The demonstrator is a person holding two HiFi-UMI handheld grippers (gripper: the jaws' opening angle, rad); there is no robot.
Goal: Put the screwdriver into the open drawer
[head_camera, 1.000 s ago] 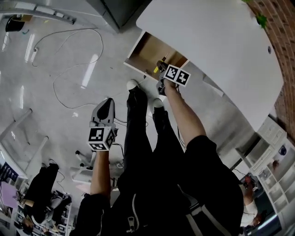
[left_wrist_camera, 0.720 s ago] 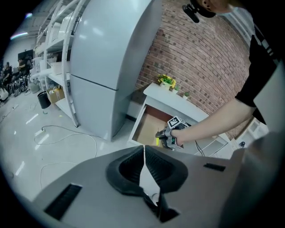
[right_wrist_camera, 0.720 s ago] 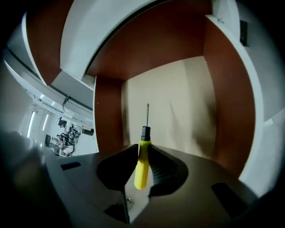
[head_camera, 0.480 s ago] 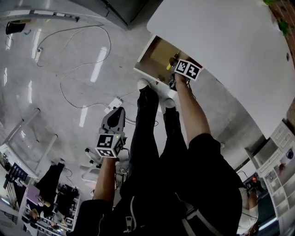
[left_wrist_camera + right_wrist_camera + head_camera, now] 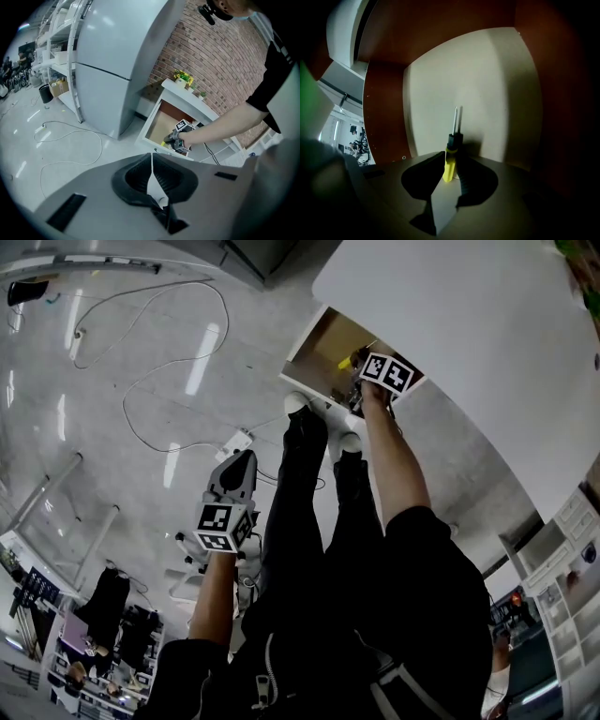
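Observation:
The open drawer (image 5: 322,345) sticks out from under the white desk; its pale floor (image 5: 487,84) and brown walls fill the right gripper view. My right gripper (image 5: 451,158) is shut on the yellow handle of the screwdriver (image 5: 449,168), whose black collar and metal shaft point into the drawer above its floor. In the head view the right gripper (image 5: 359,379) hangs over the drawer's near edge with the screwdriver (image 5: 355,358) held out in front. My left gripper (image 5: 234,474) is low over the floor, far from the drawer, its jaws (image 5: 152,161) shut on nothing.
The white desk top (image 5: 487,343) overhangs the drawer. The person's legs and white shoes (image 5: 298,405) stand just before it. Loose cables (image 5: 155,367) and a power strip (image 5: 234,441) lie on the grey floor. A tall grey cabinet (image 5: 117,61) stands left of the desk.
The right gripper has carried the screwdriver forward, from the drawer's front edge to over its inside. The left gripper has stayed low at the person's side.

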